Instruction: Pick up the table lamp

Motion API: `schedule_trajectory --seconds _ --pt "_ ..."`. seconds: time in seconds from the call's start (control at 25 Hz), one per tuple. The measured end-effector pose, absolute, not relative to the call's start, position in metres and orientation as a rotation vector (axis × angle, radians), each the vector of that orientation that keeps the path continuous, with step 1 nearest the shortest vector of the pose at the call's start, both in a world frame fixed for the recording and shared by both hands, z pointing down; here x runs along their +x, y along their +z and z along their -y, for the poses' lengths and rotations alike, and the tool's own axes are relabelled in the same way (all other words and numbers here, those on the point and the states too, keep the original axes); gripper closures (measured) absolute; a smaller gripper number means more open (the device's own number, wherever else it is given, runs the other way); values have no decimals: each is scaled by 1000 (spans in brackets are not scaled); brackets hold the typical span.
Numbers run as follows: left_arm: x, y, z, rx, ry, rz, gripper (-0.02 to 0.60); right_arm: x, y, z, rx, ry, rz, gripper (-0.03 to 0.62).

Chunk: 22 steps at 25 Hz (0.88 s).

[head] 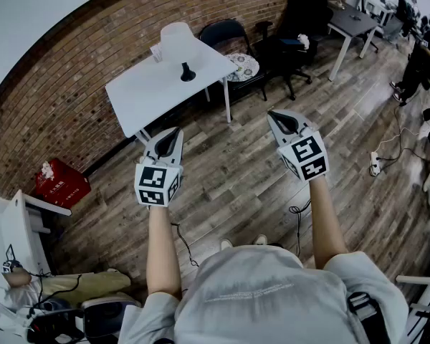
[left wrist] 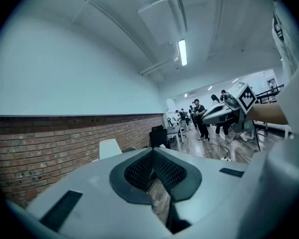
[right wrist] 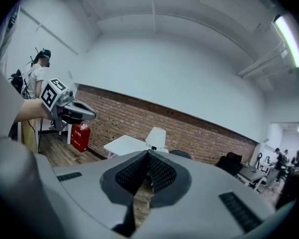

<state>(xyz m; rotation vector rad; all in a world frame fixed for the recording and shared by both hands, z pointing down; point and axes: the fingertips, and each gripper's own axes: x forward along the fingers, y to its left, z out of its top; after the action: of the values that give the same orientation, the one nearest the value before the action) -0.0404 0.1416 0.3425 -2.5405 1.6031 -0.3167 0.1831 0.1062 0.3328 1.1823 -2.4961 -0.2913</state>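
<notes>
The left gripper [left wrist: 152, 152] has its ribbed pads pressed together at the tips with nothing between them, and the right gripper [right wrist: 149, 156] is closed and empty in the same way. Both are held out in front of the person above the wooden floor [head: 229, 174], side by side and pointing forward. That looks like a carrying pose for walking up, not a reach. The table lamp [head: 178, 41] is well apart from both grippers. It stands upright near the back edge of the white table [head: 140, 95] against the brick wall, its white shade above a small dark base, with a chair [head: 241, 66] just beside the table. By my judgement the pick-up has not begun, and the jaws would have to spread before closing on the lamp's thin stem.
</notes>
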Motion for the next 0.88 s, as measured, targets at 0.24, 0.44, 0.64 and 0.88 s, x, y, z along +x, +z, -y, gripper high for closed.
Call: schedule_trajectory --seconds 0.24,0.44,0.64,0.88 --pt "-27 343 -140 -2527 -337 -1590 568 194 334 -106 1181 -305 2529 592" --pt "-18 358 -141 -2525 -371 -1604 568 209 337 -107 1179 -247 2610 592" --pt "-7 363 -133 -2523 -353 -1633 567 222 342 -103 1111 -172 2644 594" --pt "18 355 -124 -2495 -334 -1645 565 246 342 -94 1061 -238 2633 592"
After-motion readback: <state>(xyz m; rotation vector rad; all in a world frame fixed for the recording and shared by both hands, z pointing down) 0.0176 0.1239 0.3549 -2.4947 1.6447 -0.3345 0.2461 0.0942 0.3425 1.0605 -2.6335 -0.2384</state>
